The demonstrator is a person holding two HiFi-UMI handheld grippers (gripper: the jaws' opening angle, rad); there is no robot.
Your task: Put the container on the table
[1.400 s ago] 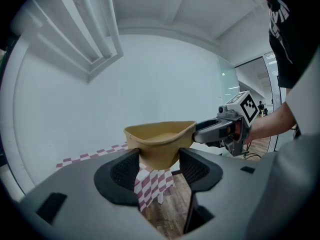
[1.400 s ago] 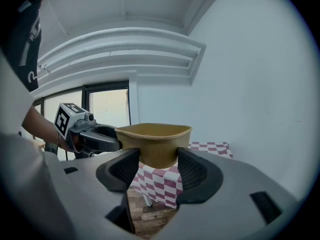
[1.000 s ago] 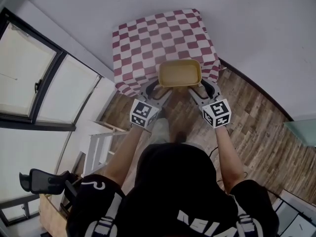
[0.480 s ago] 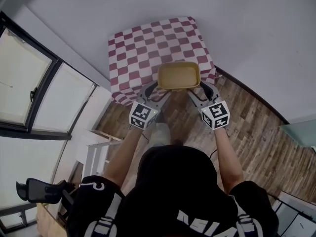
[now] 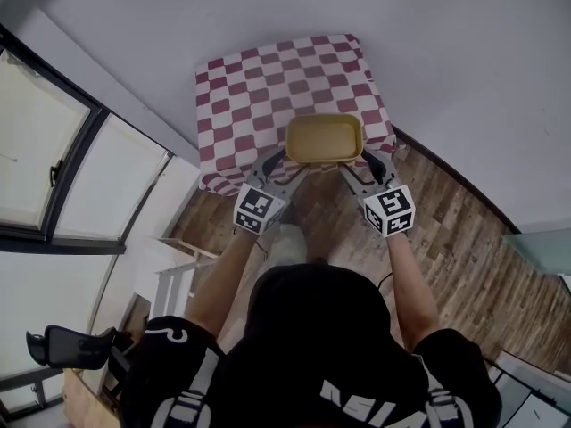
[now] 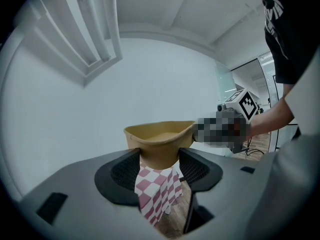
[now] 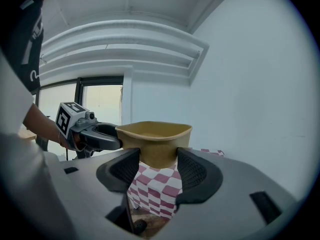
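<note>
A tan, empty, rounded-rectangular container [image 5: 324,138] hangs over the near right part of a table with a red-and-white checked cloth [image 5: 259,87]. My left gripper [image 5: 284,157] is shut on its left end and my right gripper [image 5: 364,159] on its right end. In the left gripper view the container [image 6: 159,139] sits wedged between the jaws of the left gripper [image 6: 159,160], with the cloth [image 6: 157,191] below. In the right gripper view the container [image 7: 155,136] is clamped the same way by the right gripper [image 7: 156,163]. I cannot tell whether its base touches the cloth.
A white wall [image 5: 428,52] runs right behind the table. Large windows [image 5: 53,150] line the left side. A white stand [image 5: 174,270] and a black chair [image 5: 71,346] are at lower left. Wood floor [image 5: 446,230] lies to the right.
The person has come a little nearer the table, and the container, still held by both grippers, now sits slightly further over the table's near edge.
</note>
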